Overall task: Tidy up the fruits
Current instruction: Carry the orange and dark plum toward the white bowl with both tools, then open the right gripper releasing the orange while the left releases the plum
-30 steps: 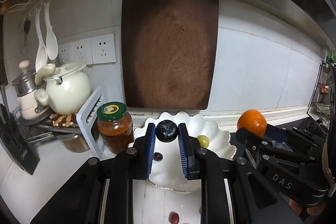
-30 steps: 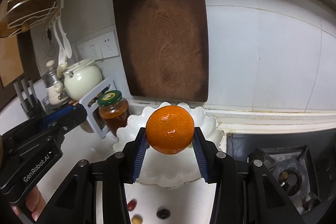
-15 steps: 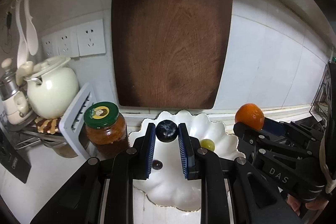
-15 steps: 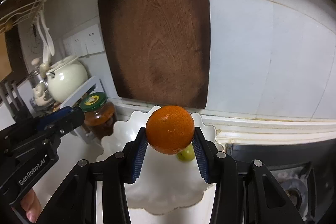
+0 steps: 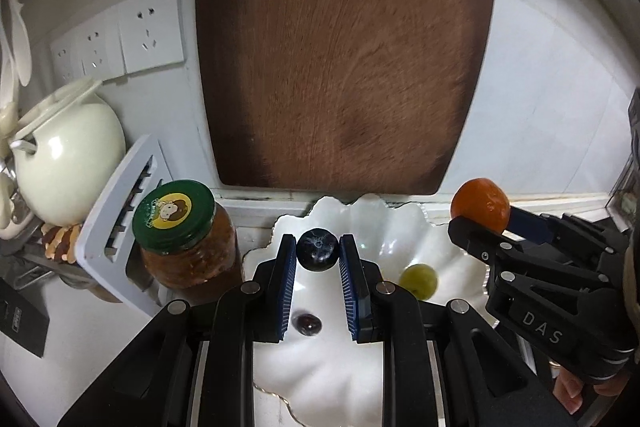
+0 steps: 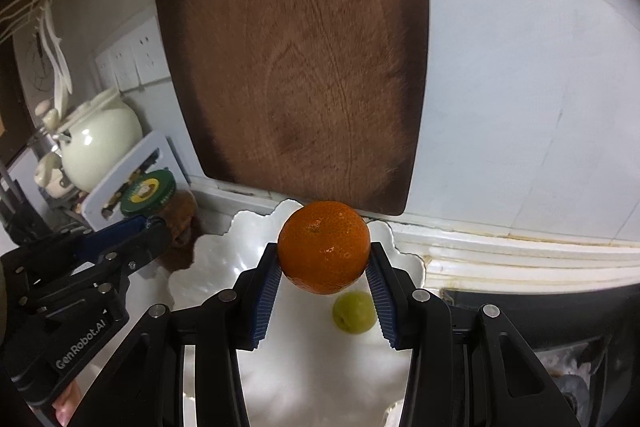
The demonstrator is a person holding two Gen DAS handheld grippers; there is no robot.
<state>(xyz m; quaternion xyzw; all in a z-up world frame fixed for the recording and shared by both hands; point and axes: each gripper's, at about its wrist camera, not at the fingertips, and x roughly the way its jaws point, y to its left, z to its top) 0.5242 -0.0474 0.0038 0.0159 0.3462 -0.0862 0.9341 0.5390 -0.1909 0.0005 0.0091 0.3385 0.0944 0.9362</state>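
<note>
A white scalloped plate (image 5: pixel 448 251) (image 6: pixel 208 267) lies on the counter below the wall. My left gripper (image 5: pixel 318 254) is shut on a dark blueberry (image 5: pixel 317 249) and holds it over the plate's back part. My right gripper (image 6: pixel 323 259) is shut on an orange mandarin (image 6: pixel 323 247), which also shows in the left wrist view (image 5: pixel 480 203), above the plate's right side. A green grape (image 5: pixel 419 279) (image 6: pixel 354 311) and a dark red grape (image 5: pixel 307 323) lie on the plate.
A dark wooden cutting board (image 5: pixel 344 47) hangs on the wall behind the plate. A jar with a green lid (image 5: pixel 180 231) stands left of the plate, beside a white rack (image 5: pixel 116 223) and a cream pot (image 5: pixel 64 151). A stove (image 6: pixel 560 347) is at right.
Both grippers have moved forward toward the wall and now hang over the plate, each still holding its fruit. The loose fruit on the counter has dropped out of view.
</note>
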